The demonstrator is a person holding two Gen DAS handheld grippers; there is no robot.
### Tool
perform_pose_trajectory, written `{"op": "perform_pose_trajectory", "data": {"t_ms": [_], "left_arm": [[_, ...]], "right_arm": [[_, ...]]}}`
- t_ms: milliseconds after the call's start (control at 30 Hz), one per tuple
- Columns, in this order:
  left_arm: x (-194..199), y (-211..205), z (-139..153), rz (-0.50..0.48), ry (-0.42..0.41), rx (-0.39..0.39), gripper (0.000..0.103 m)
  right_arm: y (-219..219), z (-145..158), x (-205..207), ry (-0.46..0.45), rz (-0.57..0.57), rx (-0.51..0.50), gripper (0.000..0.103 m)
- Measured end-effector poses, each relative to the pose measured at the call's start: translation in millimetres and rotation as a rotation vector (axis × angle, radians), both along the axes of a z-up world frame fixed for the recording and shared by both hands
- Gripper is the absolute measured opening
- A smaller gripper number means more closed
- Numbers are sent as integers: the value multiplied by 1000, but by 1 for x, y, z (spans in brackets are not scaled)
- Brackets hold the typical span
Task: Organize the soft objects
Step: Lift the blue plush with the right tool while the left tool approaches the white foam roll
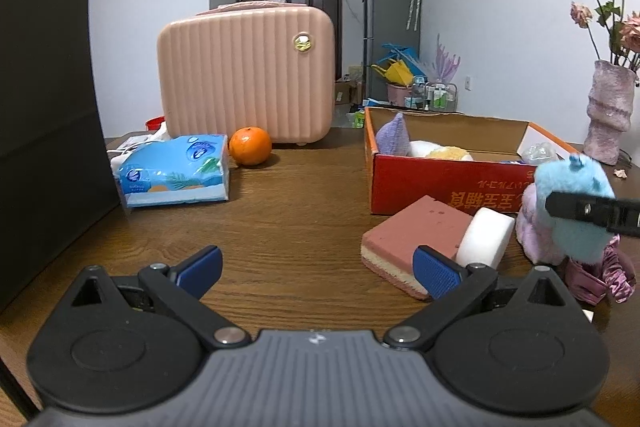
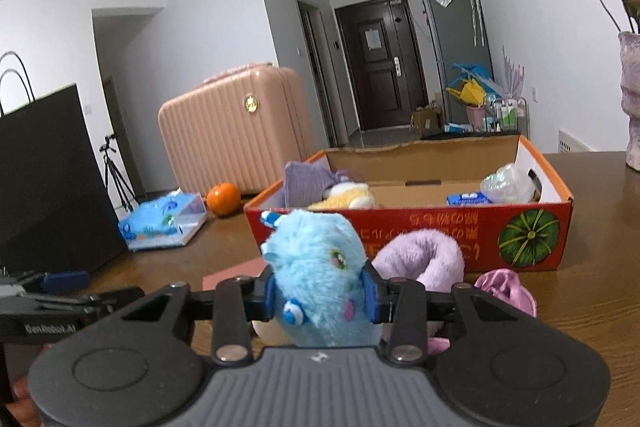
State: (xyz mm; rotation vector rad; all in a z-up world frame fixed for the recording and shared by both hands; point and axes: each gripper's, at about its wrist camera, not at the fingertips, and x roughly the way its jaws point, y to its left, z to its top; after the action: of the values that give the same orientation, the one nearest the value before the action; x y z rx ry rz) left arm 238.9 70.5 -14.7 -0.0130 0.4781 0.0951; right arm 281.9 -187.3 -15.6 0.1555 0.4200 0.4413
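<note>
Here, right gripper [image 2: 320, 297] clamped on blue plush toy [image 2: 316, 275], both blue pads pressed into its fur, toy raised off wooden table [image 2: 592, 307]. Lilac fuzzy ring [image 2: 424, 259] at 2 o'clock from the toy, touching the front wall of red cardboard box [image 2: 440, 239]. Pink satin scrunchie [image 2: 506, 289] at 3 o'clock, just beside the ring. Inside the box, purple knit piece [image 2: 306, 183] and yellow plush [image 2: 344, 197] at the left end, crumpled clear plastic [image 2: 508, 183] at the right end.

Left gripper [image 1: 320, 273] with jaws wide apart, nothing between them, low over the table. Pink sponge block [image 1: 408, 237] at 2 o'clock from it, white round pad [image 1: 486, 237] leaning against that block. Farther out at 10 o'clock, blue tissue pack [image 1: 176, 169], orange [image 1: 250, 145] just beside it, pink ribbed case [image 1: 246, 75] behind both. Black paper bag [image 1: 48, 99] at 9 o'clock. Pink vase [image 1: 610, 111] with dried roses at 2 o'clock, behind the box.
</note>
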Motion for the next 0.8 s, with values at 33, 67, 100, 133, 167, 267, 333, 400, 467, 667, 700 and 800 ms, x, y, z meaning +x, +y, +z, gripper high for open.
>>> {"op": "perform_pose_trajectory", "data": {"t_ms": [33, 67, 100, 133, 167, 267, 333, 400, 467, 667, 700, 800], "left_arm": [[0, -1, 0, -6, -3, 3, 103], [0, -3, 0, -10, -5, 6, 103], [0, -4, 0, -13, -7, 10, 103], [0, -6, 0, -14, -8, 15, 103], [1, -8, 1, -15, -9, 18, 103], [4, -14, 1, -25, -11, 18, 103], [6, -19, 1, -36, -8, 17, 103], [7, -23, 1, -45, -6, 18, 103], [9, -28, 0, -54, -4, 20, 103], [16, -42, 1, -79, -1, 14, 103], [17, -44, 0, -83, 0, 15, 103], [21, -53, -1, -97, 4, 21, 103]], "right_arm": [[-2, 2, -1, -10, -1, 7, 39], [-4, 4, -2, -18, -2, 14, 39], [-5, 6, -3, -26, -4, 19, 39], [-7, 7, -3, -33, -9, 22, 39], [-9, 8, -4, -40, -13, 26, 39], [-14, 10, -4, -50, -27, 37, 39], [-18, 12, -4, -55, -35, 45, 39], [-21, 12, -4, -59, -42, 48, 39], [-24, 12, -2, -60, -51, 48, 39], [-34, 12, -3, -68, -73, 51, 39], [-37, 13, -3, -72, -78, 53, 39], [-43, 13, -2, -76, -91, 54, 39]]}}
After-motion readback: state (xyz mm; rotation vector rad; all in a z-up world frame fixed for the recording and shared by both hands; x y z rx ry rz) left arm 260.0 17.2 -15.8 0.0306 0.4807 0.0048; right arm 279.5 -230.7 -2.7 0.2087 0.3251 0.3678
